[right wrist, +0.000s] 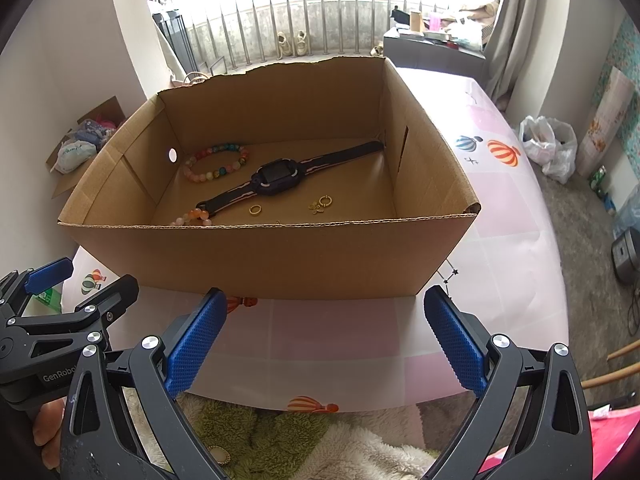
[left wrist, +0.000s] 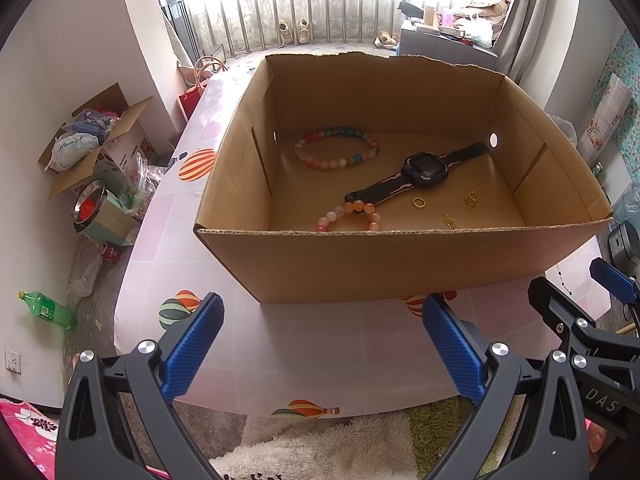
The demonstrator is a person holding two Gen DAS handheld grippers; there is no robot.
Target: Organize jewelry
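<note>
Both grippers (left wrist: 322, 344) (right wrist: 326, 342) hovering unclenched, empty, before cardboard box (left wrist: 400, 256). Judging smartwatch (left wrist: 424, 168) light, strap floppy; gripping rigid case advisable.

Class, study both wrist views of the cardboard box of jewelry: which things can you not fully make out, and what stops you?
- Pink bead bracelet: in both views the box's front wall cuts off its near part.
- Small gold chain piece: visible in the left wrist view but too small to identify; nearly hidden behind the front rim in the right wrist view.
- Gold earrings: too small to show their design.
- Smartwatch: its screen is dark, so nothing is readable.
</note>
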